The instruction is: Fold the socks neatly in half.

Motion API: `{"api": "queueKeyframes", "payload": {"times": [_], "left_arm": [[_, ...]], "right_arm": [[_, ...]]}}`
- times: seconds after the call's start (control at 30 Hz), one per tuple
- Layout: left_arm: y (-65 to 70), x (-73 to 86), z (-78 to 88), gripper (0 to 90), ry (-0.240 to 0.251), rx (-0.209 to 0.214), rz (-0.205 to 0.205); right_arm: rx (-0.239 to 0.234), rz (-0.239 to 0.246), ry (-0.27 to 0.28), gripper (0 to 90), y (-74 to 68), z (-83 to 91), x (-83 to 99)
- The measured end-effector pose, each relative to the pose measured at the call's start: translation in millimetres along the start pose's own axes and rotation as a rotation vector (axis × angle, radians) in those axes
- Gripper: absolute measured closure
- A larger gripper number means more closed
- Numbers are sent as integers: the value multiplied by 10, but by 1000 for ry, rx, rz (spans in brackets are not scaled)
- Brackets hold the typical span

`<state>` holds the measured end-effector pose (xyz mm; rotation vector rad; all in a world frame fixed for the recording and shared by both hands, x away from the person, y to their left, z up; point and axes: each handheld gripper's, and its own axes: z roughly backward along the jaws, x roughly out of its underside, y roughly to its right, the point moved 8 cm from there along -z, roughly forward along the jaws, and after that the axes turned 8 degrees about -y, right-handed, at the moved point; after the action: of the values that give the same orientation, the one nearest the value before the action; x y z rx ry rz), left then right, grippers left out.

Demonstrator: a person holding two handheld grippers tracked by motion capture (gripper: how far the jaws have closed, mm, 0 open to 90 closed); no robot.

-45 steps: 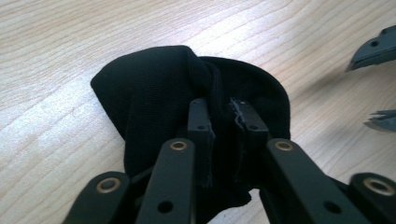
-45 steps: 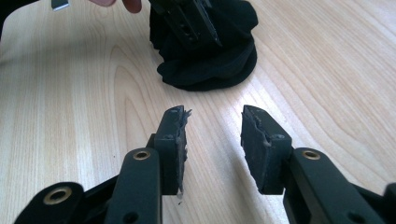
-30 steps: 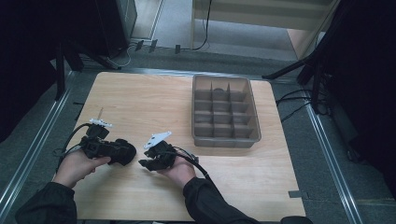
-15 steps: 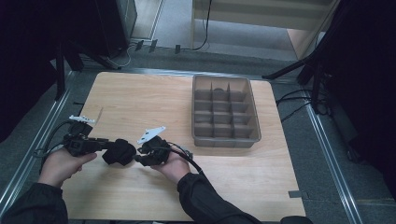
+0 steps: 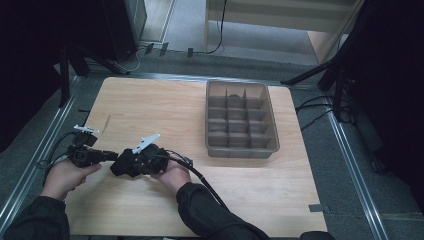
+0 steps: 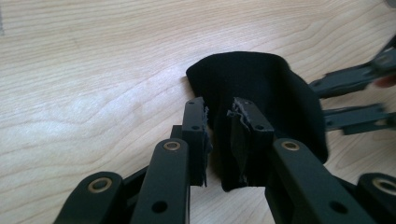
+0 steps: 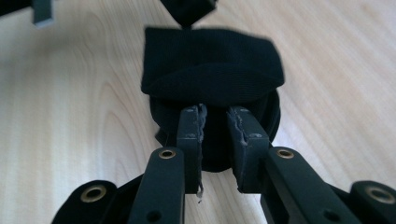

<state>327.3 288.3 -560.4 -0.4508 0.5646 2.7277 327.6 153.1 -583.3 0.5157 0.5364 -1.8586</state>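
A black sock (image 5: 122,162), lying well left of the grey divided tray (image 5: 242,120), is being pinched from opposite ends by the left gripper (image 6: 219,122) and right gripper (image 7: 217,122), jaws just closing on fabric; both bites should be kept deep and even.

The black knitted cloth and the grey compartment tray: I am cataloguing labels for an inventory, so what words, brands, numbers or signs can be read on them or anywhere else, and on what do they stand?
None: no readable text in any view.
Black knitted cloth: plain, no tag or print visible.
Grey plastic compartment tray: no marking visible from the high view.
Light wooden table: bare grain, no lettering visible.
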Motion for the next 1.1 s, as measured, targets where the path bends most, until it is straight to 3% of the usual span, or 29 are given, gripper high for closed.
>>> {"api": "queueKeyframes", "payload": {"times": [0.23, 0.4, 0.6, 0.87, 1.1], "left_arm": [[80, 2, -58, 743, -13, 8, -37], [93, 43, -157, 741, -55, 8, -66], [87, 80, -256, 736, -70, 11, -73], [92, 80, -269, 735, -66, 8, -77], [83, 78, -274, 735, -62, -4, -78]], "right_arm": [[6, 8, -7, 768, 4, -84, 20], [1, 3, -6, 764, 8, -88, 30], [-29, -22, 1, 694, 23, -1, 17], [6, 2, 56, 654, 81, 218, -159], [18, -18, 84, 594, 84, 189, -333]]}}
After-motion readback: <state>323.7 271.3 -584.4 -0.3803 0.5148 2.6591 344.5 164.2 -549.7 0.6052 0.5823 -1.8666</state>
